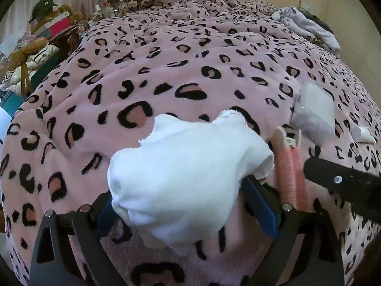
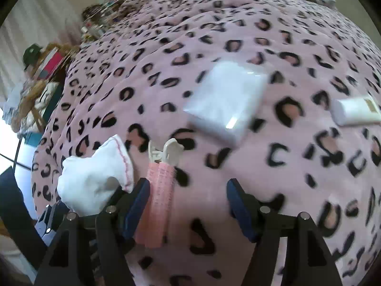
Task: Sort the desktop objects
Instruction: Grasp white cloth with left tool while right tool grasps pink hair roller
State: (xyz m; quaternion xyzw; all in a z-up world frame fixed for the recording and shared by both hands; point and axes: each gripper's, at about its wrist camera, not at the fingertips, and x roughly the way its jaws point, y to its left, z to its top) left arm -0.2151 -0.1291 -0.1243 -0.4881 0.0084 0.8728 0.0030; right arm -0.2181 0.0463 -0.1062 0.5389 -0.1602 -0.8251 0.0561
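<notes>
While left gripper clamps white sock over leopard blanket, right gripper spread wide, empty, pink hair roller touching its left finger.

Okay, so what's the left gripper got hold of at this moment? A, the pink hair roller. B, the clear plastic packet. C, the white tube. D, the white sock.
D: the left gripper is closed on the white sock, while the pink hair roller, clear plastic packet and white tube all lie on the blanket.
</notes>
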